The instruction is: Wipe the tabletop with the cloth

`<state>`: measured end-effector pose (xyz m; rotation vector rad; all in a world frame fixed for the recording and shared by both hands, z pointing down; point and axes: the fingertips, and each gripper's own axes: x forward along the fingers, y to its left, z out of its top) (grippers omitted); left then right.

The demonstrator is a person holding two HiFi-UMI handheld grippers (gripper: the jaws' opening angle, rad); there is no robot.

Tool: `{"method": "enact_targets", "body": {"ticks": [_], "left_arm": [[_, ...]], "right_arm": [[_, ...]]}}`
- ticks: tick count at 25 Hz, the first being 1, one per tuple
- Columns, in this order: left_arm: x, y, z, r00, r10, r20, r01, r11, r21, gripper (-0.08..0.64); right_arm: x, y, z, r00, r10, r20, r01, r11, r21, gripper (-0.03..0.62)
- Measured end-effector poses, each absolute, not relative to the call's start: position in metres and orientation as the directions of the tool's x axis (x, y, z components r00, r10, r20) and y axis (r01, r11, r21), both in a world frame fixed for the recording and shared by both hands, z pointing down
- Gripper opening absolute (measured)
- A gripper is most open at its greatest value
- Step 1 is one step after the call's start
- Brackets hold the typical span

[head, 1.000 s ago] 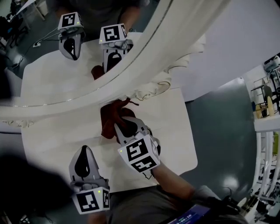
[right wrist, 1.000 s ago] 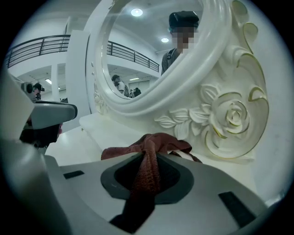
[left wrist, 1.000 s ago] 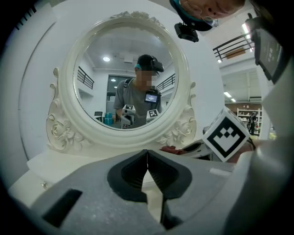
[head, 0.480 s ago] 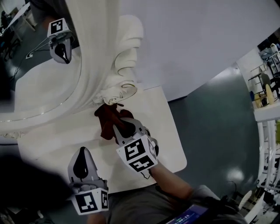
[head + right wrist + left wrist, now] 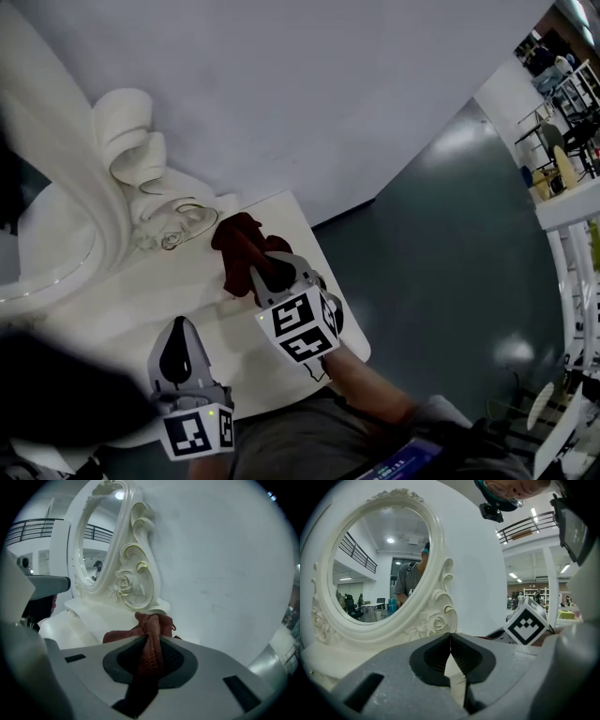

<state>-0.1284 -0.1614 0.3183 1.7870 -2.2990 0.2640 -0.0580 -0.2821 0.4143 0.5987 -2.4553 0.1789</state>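
**Wiping near the mirror's foot**

My right gripper (image 5: 265, 274) is clamped on the dark red cloth (image 5: 238, 246). The cloth lies bunched on the white tabletop (image 5: 202, 295) at centre frame, just beside the foot of the ornate mirror frame (image 5: 141, 150). My left gripper (image 5: 178, 339), at lower left, is closed on nothing. I judge the wipe is under way. Next I should press the cloth flatter and drag it across the bare surface, clear of the carving.

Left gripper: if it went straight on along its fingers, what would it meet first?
Most likely the carved foot of the ornate white oval mirror frame, just ahead of the left gripper. Only bare white tabletop seems to lie between, though depth is unclear.
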Motion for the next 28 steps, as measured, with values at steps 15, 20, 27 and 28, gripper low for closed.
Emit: {"method": "enact_targets", "body": {"ticks": [15, 20, 27, 28], "left_arm": [[-0.063, -0.205, 0.284, -0.117, -0.978, 0.175, -0.992, 0.122, 0.02, 0.015], [-0.086, -0.178, 0.274, -0.168, -0.975, 0.148, -0.985, 0.173, 0.026, 0.015], [-0.142, -0.107, 0.278, -0.293, -0.948, 0.128, -0.954, 0.299, 0.03, 0.015], [-0.151, -0.096, 0.281, -0.311, -0.942, 0.126, -0.948, 0.317, 0.032, 0.015]], "right_arm": [[0.058, -0.346, 0.349, -0.593, -0.609, 0.527, -0.631, 0.758, 0.165, 0.07], [0.034, -0.324, 0.319, -0.624, -0.614, 0.483, -0.609, 0.77, 0.191, 0.071], [-0.044, -0.265, 0.313, -0.712, -0.541, 0.448, -0.503, 0.838, 0.213, 0.071], [-0.057, -0.255, 0.316, -0.724, -0.526, 0.446, -0.483, 0.848, 0.216, 0.071]]}}
